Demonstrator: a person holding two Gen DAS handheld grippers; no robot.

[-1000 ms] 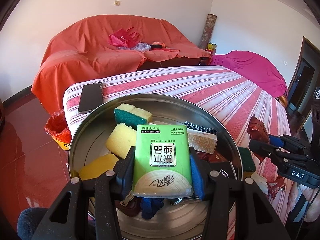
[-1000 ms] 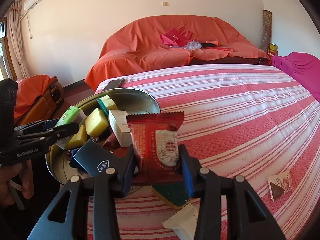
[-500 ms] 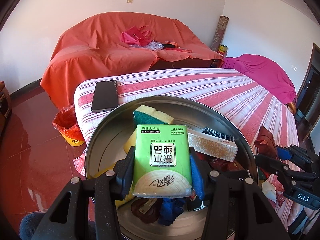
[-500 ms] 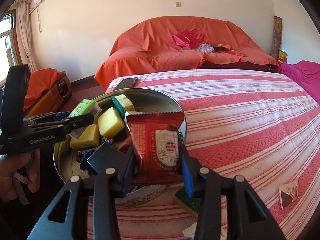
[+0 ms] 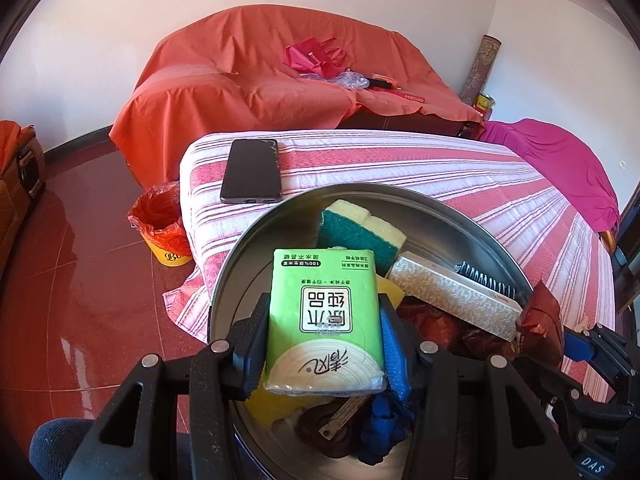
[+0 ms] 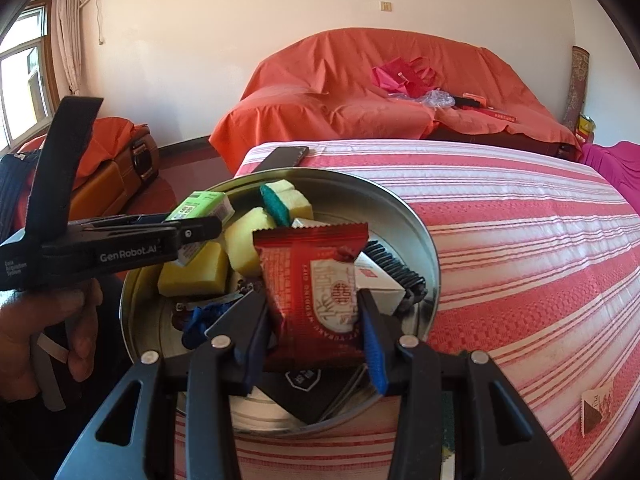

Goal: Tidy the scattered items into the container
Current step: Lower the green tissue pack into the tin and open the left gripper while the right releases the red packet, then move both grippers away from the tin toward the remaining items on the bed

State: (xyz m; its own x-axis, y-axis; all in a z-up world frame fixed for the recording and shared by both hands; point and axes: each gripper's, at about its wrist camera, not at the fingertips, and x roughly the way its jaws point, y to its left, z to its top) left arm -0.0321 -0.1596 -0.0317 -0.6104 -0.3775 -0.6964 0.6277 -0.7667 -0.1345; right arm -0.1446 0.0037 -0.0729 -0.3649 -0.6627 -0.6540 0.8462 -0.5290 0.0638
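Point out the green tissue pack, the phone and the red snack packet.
green tissue pack (image 5: 324, 320): left wrist view, middle of its printed face.
phone (image 5: 252, 170): left wrist view, centre of its screen.
red snack packet (image 6: 316, 284): right wrist view, middle of its front.

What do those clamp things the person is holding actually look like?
Each hand-held gripper is matt black plastic with two angular fingers, silver rivets at the joints and blue pads inside the tips. The left hand-held gripper carries white "GenRobot.AI" lettering and a black strap in the right wrist view. The right hand-held gripper shows "DAS" in the left wrist view. No cables are visible.
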